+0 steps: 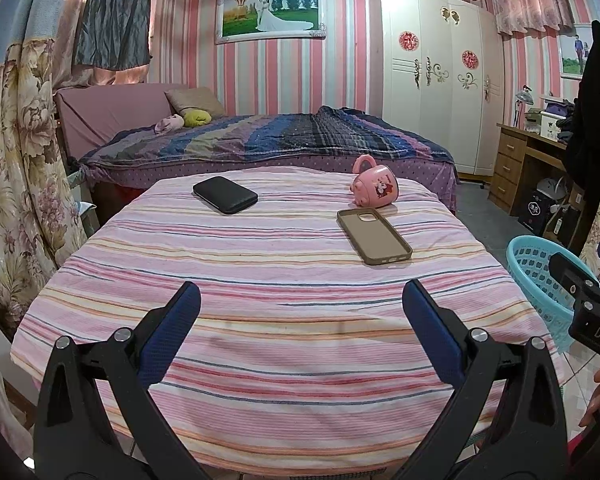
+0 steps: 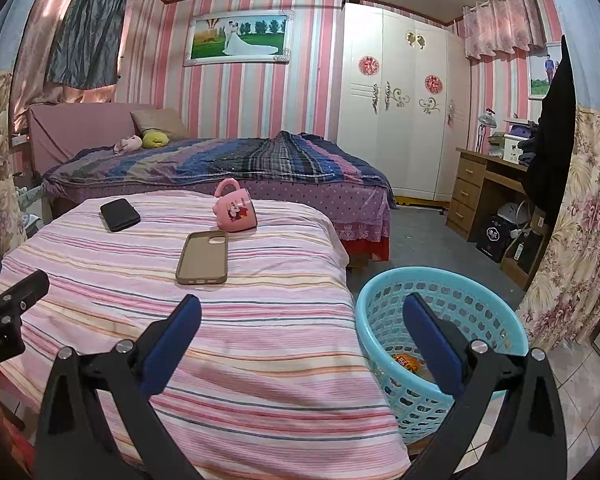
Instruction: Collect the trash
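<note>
A light blue plastic basket (image 2: 380, 300) stands on the floor at the right of the striped table; it also shows in the left wrist view (image 1: 540, 276). An orange wrapper (image 2: 408, 362) lies inside it. My left gripper (image 1: 300, 296) is open and empty above the near part of the striped tablecloth (image 1: 260, 280). My right gripper (image 2: 300, 308) is open and empty, over the table's right edge with its right finger above the basket. Each gripper shows at the edge of the other's view.
On the table lie a black phone (image 1: 225, 194), a tan phone case (image 1: 374, 235) and a tipped pink mug (image 1: 376, 187). Behind stands a bed (image 1: 260, 140), a white wardrobe (image 1: 432, 72) and a wooden desk (image 1: 524, 160) at the right.
</note>
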`<state>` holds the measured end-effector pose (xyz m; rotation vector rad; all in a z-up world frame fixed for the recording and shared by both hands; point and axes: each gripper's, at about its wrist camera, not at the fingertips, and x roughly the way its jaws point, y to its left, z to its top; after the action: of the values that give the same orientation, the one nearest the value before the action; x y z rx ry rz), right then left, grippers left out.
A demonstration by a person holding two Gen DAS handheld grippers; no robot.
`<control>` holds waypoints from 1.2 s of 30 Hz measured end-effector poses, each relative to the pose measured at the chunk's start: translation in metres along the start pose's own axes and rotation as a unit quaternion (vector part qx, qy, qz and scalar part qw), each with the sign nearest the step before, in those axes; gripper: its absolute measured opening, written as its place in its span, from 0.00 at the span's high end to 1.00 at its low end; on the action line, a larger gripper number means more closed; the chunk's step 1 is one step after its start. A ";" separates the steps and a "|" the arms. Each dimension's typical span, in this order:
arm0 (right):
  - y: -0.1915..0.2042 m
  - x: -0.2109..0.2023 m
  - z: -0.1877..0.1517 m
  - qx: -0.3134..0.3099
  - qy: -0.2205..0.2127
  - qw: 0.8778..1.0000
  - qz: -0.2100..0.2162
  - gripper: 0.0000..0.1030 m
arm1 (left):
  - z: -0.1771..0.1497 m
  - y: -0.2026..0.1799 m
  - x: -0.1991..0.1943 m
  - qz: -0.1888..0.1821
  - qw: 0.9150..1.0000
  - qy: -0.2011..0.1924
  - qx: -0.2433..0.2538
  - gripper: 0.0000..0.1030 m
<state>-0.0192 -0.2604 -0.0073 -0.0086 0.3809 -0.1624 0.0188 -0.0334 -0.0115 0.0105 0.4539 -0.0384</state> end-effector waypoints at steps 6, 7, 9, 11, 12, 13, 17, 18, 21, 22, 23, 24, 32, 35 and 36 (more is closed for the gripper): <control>-0.001 0.000 0.000 0.001 -0.002 1.000 0.000 0.04 | 0.000 0.000 0.000 -0.001 1.000 0.001 0.000 0.05; -0.001 -0.001 0.000 0.000 -0.004 1.000 -0.001 0.04 | 0.000 0.000 0.000 -0.001 1.000 0.001 0.000 0.05; -0.001 0.000 -0.001 0.000 -0.005 1.000 -0.001 0.04 | 0.000 0.000 0.000 0.000 1.000 0.000 0.000 0.05; -0.001 0.001 -0.001 -0.001 -0.005 1.000 -0.002 0.04 | -0.001 -0.001 0.000 0.000 1.000 0.000 0.000 0.05; -0.001 0.001 -0.001 -0.001 -0.005 1.000 -0.002 0.04 | -0.001 0.000 0.000 0.000 1.000 0.000 -0.001 0.05; -0.002 0.001 -0.001 -0.001 -0.005 1.000 -0.001 0.04 | -0.001 0.000 0.000 -0.001 1.000 0.000 -0.001 0.05; -0.002 0.001 -0.001 -0.001 -0.006 1.000 -0.002 0.04 | -0.001 0.000 0.000 -0.001 1.000 0.000 0.000 0.05; -0.001 0.000 0.000 -0.001 -0.006 1.000 -0.002 0.04 | -0.001 0.000 0.000 0.000 1.000 -0.001 0.001 0.05; -0.002 0.001 -0.001 -0.001 -0.007 1.000 -0.003 0.04 | -0.001 0.000 0.002 0.000 1.000 0.000 0.003 0.05; -0.001 0.000 0.000 -0.001 -0.006 1.000 -0.002 0.04 | -0.001 0.000 0.002 0.000 1.000 0.000 0.003 0.05; -0.002 0.001 -0.001 -0.001 -0.006 1.000 -0.002 0.04 | -0.001 0.000 0.002 0.000 1.000 0.000 0.003 0.05; -0.001 0.000 0.000 -0.001 -0.007 1.000 -0.002 0.04 | -0.001 0.000 0.002 0.000 1.000 -0.001 0.003 0.05; -0.003 0.001 0.001 -0.002 -0.009 1.000 -0.003 0.04 | -0.002 0.000 0.002 0.000 1.000 -0.001 0.003 0.05; -0.002 0.000 0.001 -0.002 -0.009 1.000 -0.003 0.04 | -0.002 0.000 0.002 0.000 1.000 -0.001 0.003 0.05; -0.002 0.000 0.001 -0.002 -0.009 1.000 -0.003 0.04 | -0.002 0.000 0.002 0.001 1.000 -0.001 0.003 0.05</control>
<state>-0.0188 -0.2623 -0.0064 -0.0152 0.3631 -0.1668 0.0197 -0.0339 -0.0140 0.0172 0.4519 -0.0386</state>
